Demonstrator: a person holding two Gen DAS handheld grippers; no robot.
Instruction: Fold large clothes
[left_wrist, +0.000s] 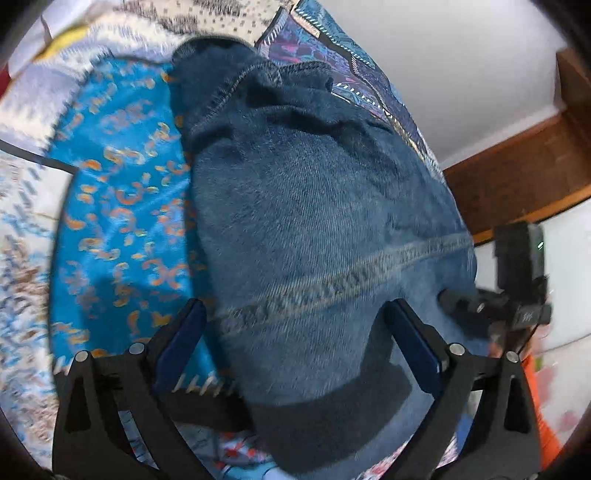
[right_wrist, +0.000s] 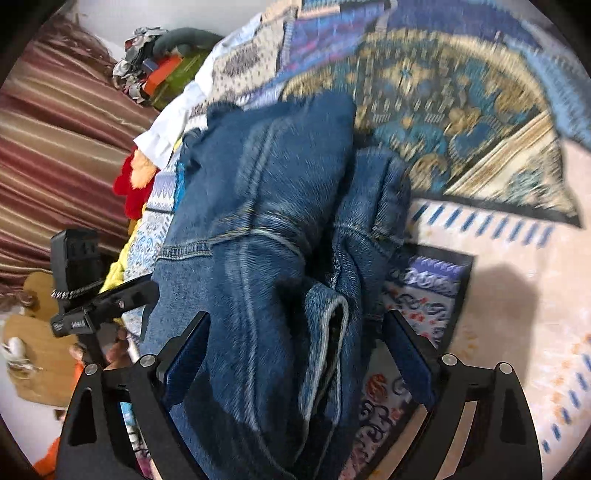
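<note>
Jeans (right_wrist: 266, 229), blue denim, bunched in thick folds on patterned bedspread (right_wrist: 461, 110).

The dark blue denim jeans (left_wrist: 314, 206) carry a paler, worn grey-blue stitched seam; in the right wrist view the same jeans (right_wrist: 266, 229) show mid-blue cloth with faded light seams and hems. The patterned patchwork bedspread (left_wrist: 118, 192) has a bright turquoise panel with orange curled motifs, edged in white, and a purple-and-teal panel beyond. In the right wrist view the bedspread (right_wrist: 461, 96) shows a teal-and-gold fan pattern, a pale peach ground with blue dashes, and a lilac panel bordered black. The striped satin curtain (right_wrist: 62, 147) runs maroon and tan. Both grippers' fingers (left_wrist: 184, 339) are black with blue pads
</note>
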